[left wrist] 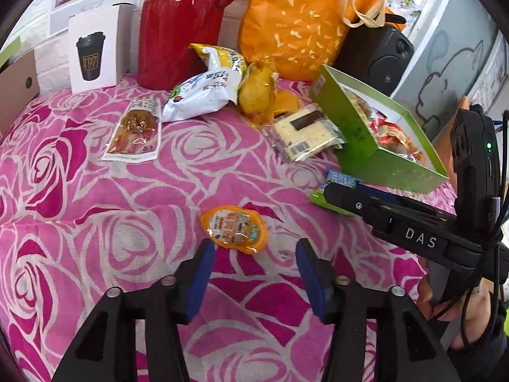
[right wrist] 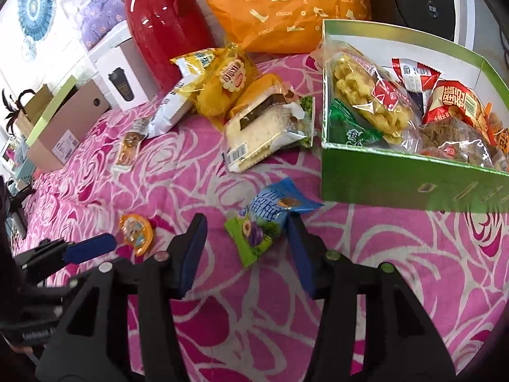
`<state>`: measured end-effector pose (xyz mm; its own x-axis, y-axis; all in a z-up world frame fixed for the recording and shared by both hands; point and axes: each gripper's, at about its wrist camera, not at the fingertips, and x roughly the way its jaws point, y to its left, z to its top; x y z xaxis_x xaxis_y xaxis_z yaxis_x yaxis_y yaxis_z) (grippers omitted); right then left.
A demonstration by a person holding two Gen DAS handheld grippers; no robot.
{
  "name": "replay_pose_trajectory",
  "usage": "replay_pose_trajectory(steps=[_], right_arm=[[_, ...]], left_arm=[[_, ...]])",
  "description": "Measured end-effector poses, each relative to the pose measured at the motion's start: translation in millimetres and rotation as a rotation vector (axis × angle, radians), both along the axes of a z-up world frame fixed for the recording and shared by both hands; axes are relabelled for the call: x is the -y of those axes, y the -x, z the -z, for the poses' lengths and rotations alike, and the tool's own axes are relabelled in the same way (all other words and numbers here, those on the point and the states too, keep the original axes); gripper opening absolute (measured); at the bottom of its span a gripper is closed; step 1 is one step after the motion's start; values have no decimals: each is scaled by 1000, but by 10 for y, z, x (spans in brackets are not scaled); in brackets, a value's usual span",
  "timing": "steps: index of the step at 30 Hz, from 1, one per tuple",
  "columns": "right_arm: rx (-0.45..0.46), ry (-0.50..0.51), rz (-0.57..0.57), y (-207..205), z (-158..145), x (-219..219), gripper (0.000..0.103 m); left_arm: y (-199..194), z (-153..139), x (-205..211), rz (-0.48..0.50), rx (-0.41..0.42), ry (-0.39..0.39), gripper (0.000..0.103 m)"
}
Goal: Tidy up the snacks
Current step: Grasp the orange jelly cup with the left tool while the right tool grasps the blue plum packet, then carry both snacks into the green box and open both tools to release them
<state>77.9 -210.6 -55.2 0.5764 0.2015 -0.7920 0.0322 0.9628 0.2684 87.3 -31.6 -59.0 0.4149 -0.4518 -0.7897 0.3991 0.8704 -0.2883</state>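
Snacks scattered over the rose-patterned pink cloth (left wrist: 95, 222), awaiting transfer into the green box (right wrist: 381, 178). Far left: flat clear pouch of brown meat snack (left wrist: 135, 132), lying alone. Next along: white-and-yellow bag (left wrist: 203, 92), crinkly yellow pastry wrap (left wrist: 257, 92), and clear-wrapped cracker sandwich (left wrist: 305, 133), bunched close, the last just beside the box wall. Nearer: small round orange jelly cup (left wrist: 233, 230), glossy film lid up, just ahead of the left gripper (left wrist: 254, 254), fingers spread wide, nothing held. Further right: blue-and-green sachet (right wrist: 270, 222), puffy and crimped at the ends, touching the right-hand pad of the right gripper (right wrist: 246, 238), likewise wide open and empty. Probable step in hand: closing on the sachet. Best done by centring it between the pads first, pinching the puffed middle rather than a slippery crimped edge, squeezing gently to avoid crushing. At the right, box already well filled with red, green and clear packs; best dropped in at the near corner.
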Motion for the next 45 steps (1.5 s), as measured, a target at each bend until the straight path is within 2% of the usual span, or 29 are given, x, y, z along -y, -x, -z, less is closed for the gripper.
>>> replay_pose_trajectory(steps=[8, 10, 11, 16, 24, 29, 36, 45], right_arm=[[-24, -5, 33, -96, 108, 49, 53], [-25, -9, 34, -97, 128, 66, 49], [-23, 6, 32, -94, 130, 68, 38], [-10, -16, 20, -39, 82, 109, 33], [60, -27, 32, 124, -155, 155, 33], [122, -47, 41, 261, -363, 217, 33], [208, -16, 82, 443, -669, 430, 33], [240, 84, 249, 580, -799, 1162, 33]], left_arm=[[-199, 133, 56, -31, -29, -23, 55], [-219, 160, 85, -25, -17, -36, 54], [-218, 162, 99, -23, -10, -48, 46], [-183, 133, 77, -13, -1, -72, 38], [21, -305, -171, -64, 99, -45, 37], [82, -660, -124, -39, 160, 8, 37], [19, -936, 354, 56, 180, 86, 37], [-221, -1068, 1238, 189, 185, 135, 37]])
